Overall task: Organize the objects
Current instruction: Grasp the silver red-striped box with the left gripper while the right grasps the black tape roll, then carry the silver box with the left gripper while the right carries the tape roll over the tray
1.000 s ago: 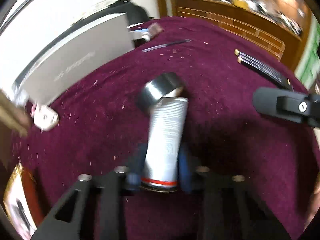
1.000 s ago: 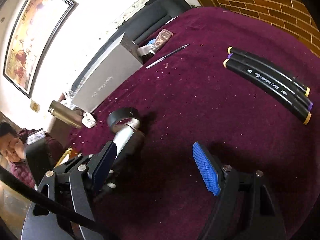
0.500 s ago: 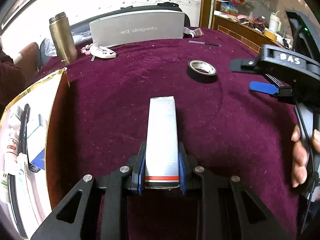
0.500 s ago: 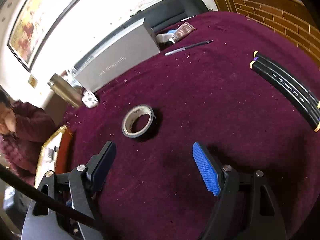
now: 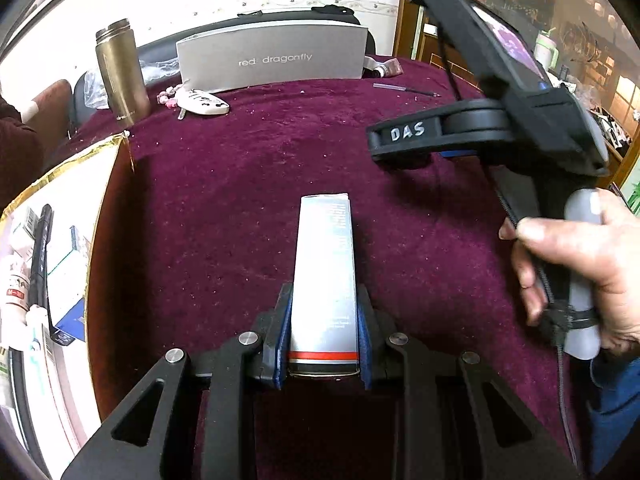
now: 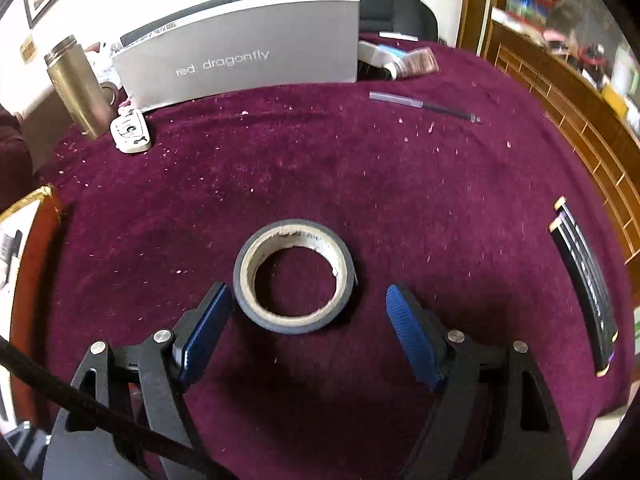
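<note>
My left gripper (image 5: 322, 312) is shut on a long silver box (image 5: 325, 268) with a red stripe near its held end; the box sticks out forward above the maroon tablecloth (image 5: 240, 200). A gold-rimmed tray (image 5: 60, 184) holding small boxes and a black pen lies at the left. A black tape roll (image 6: 294, 276) lies flat on the cloth just ahead of my right gripper (image 6: 308, 312), which is open, its blue pads (image 6: 408, 332) either side of the roll and short of it. In the left wrist view the right gripper's body (image 5: 500, 128) is held by a hand (image 5: 584, 264) at right.
A grey "red dragonfly" box (image 6: 240, 60) stands at the back. A brass flask (image 6: 78, 84) and a white key fob (image 6: 130, 134) sit back left. A pen (image 6: 432, 106) and a tube (image 6: 404, 62) lie back right. Black markers (image 6: 584, 284) lie at right.
The left gripper carried the silver box leftward away from the tape roll, then held still. The right gripper rolled level and moved up to the tape roll, which is now centred before its fingers.
</note>
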### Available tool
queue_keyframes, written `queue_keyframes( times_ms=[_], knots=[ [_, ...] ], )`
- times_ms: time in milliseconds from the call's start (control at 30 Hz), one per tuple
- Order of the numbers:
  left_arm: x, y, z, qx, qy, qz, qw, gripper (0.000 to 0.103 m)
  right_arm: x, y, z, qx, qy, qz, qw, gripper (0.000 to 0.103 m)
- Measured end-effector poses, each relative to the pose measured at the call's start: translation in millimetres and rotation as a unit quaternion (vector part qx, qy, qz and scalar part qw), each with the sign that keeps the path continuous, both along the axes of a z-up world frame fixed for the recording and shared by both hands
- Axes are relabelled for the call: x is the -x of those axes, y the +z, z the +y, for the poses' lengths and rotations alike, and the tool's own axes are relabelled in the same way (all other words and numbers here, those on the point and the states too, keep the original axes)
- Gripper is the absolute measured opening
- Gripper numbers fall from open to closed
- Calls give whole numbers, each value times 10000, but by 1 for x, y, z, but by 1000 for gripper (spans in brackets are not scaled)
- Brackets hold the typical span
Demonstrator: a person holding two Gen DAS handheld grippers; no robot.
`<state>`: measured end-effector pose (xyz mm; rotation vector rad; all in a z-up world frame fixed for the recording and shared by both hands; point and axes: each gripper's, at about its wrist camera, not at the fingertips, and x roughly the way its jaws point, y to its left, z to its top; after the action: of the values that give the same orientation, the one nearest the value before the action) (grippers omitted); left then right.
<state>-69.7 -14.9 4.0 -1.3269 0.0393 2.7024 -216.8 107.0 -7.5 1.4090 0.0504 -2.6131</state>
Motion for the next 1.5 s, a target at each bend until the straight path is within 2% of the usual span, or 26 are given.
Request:
queue_keyframes(
  times_ms=[67,133,233,333,500,733,867,1000,1133,1300,1500],
  knots=[
    [1,0,1,45,-14,-4,10000,23,-4,0,0,-93,22,141,9999,65],
    [2,-1,3,121,-36,-1,9999,24,-11,2,-2,-17,122,258,9996,56],
    [1,-1,5,178,-45,7,9998,26,-20,4,-2,16,169,437,9989,56],
    [-1,0,6,161,-95,30,9998,22,-24,12,3,266,214,547,9979,56],
    [-6,4,11,235,-167,204,9994,22,-25,15,3,781,403,593,9944,56],
    [-6,9,2,75,0,353,9993,22,-35,32,-4,1004,623,866,9892,56],
    [-10,21,-5,21,116,521,9986,22,-35,34,-6,1111,637,831,9883,56],
    [-35,44,-19,-51,226,762,9968,23,-49,44,-11,1289,700,804,9859,56],
    [-63,57,-48,-125,363,913,9951,23,-64,62,-35,1328,1005,828,9825,56],
    [-102,70,-103,-209,881,1103,9898,23,-79,83,-95,1345,1593,827,9745,57],
    [-130,64,-161,-214,1460,1026,9837,23,-87,81,-177,1195,2268,574,9649,57]
  ],
)
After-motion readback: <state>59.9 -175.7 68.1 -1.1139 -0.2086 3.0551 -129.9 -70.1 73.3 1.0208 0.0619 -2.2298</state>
